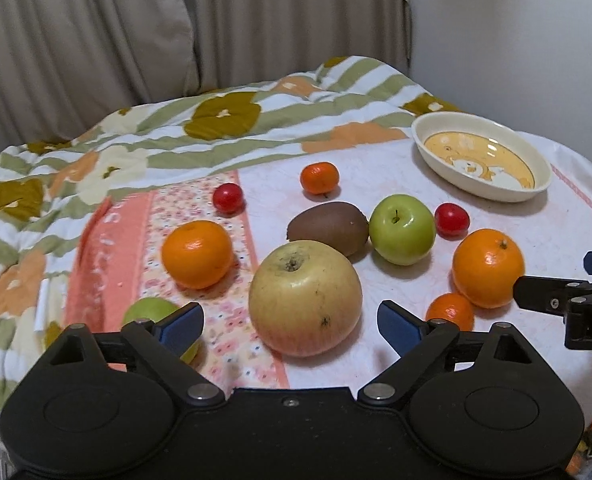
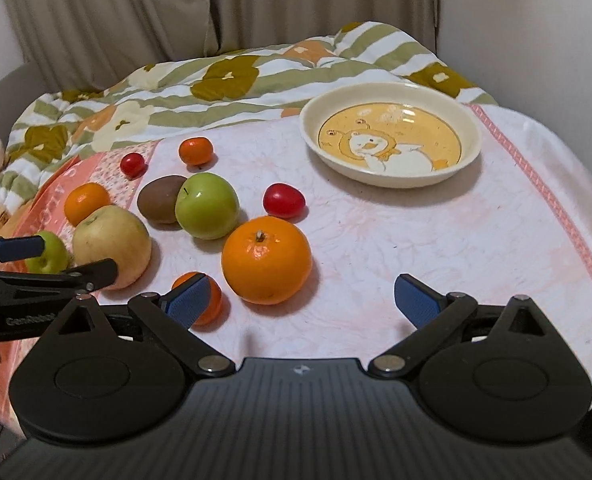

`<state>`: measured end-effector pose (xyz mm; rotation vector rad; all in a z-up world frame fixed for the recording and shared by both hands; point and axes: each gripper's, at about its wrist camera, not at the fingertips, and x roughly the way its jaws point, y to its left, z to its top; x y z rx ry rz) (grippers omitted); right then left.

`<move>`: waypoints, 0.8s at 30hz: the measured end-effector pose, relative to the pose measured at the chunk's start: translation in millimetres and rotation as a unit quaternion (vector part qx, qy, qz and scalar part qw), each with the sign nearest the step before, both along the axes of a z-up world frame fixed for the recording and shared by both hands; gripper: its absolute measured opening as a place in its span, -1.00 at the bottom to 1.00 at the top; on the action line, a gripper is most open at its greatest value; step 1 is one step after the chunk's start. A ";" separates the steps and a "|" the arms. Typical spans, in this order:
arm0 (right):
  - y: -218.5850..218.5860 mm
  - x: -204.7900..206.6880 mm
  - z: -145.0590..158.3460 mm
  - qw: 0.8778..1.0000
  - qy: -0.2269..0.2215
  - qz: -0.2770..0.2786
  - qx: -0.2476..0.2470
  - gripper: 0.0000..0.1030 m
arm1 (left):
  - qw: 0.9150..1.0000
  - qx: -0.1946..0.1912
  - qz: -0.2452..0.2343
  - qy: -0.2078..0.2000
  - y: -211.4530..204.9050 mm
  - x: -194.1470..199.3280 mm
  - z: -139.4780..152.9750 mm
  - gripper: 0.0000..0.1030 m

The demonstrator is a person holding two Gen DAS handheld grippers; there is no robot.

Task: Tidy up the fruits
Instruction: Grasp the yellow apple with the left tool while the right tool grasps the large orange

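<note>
Several fruits lie on the cloth-covered table. A large yellow apple (image 1: 304, 298) (image 2: 112, 246) sits just ahead of my open left gripper (image 1: 292, 326), between its fingertips. A green apple (image 1: 402, 229) (image 2: 207, 205), a kiwi (image 1: 328, 227) (image 2: 162, 199), a large orange (image 1: 488, 273) (image 2: 266, 260), another orange (image 1: 197, 253), small mandarins (image 1: 319, 177) (image 1: 450, 312) and red fruits (image 1: 228, 197) (image 2: 284, 201) lie around. My right gripper (image 2: 302, 302) is open and empty, just right of the large orange. The cream bowl (image 2: 472, 136) (image 1: 424, 144) stands empty at the far right.
A small green apple (image 1: 152, 308) lies partly behind my left finger. A flowered quilt (image 1: 136, 148) is bunched along the table's back and left. Curtains and a white wall stand behind. The table edge curves close on the right.
</note>
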<state>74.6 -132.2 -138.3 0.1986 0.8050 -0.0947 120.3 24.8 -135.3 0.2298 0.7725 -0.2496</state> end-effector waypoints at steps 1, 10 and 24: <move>-0.1 3.3 -3.4 1.000 0.001 -0.002 0.002 1.00 | 1.000 -0.001 -0.004 0.003 0.0 2.4 -2.8 0.83; 13.5 26.0 -20.6 1.000 0.009 -0.011 0.009 1.00 | 1.000 -0.004 -0.021 0.013 -6.2 24.0 -18.6 0.67; 15.4 45.3 -24.7 0.999 0.010 -0.029 0.029 0.73 | 0.999 -0.017 -0.031 0.023 -1.6 25.9 -22.0 0.52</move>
